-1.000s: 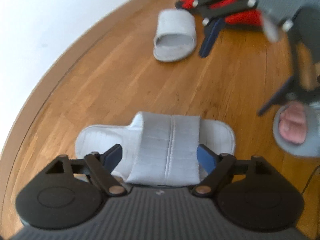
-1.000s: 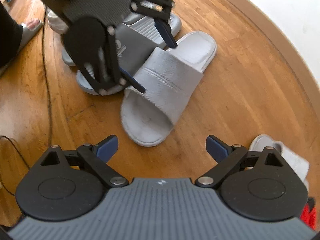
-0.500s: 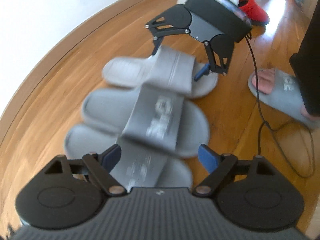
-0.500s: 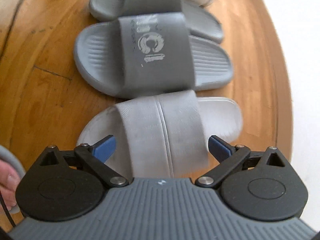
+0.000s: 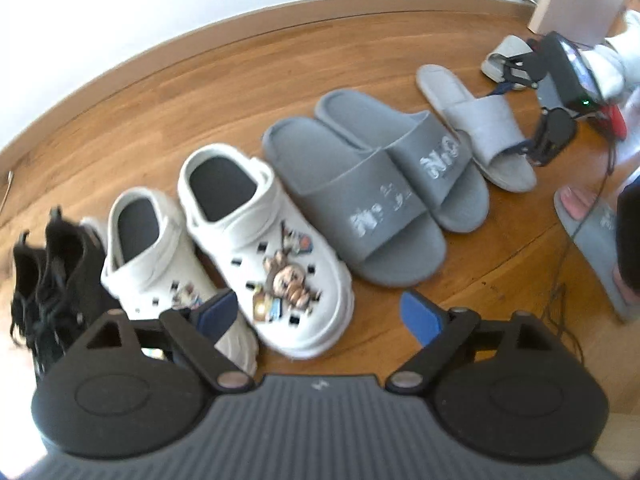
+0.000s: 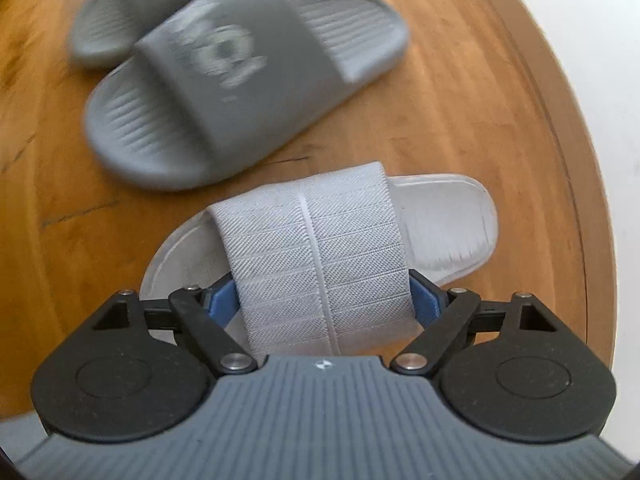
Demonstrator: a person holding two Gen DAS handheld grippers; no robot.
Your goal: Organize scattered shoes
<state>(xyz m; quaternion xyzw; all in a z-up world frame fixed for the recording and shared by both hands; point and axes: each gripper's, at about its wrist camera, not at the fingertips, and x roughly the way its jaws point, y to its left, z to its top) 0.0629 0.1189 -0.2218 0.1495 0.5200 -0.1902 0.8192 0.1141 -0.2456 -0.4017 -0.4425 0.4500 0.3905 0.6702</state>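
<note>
Both pads of our right gripper (image 6: 324,300) pinch only the pale slipper's (image 6: 440,220) soft strap, so it could slip sideways, while our left gripper (image 5: 320,316) gapes empty.

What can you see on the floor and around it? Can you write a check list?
Surface: wooden floor, shoes in a row along the wall.
Job's things: black sneakers, white clogs, grey slides, light slipper; another light slipper and something red lie apart.
Clutter: nothing seen.
Grippers: left gripper open, empty; right gripper around the light slipper's strap.
Cables: thin black cable on floor.
Surroundings: white wall, person's foot in a slide.
</note>
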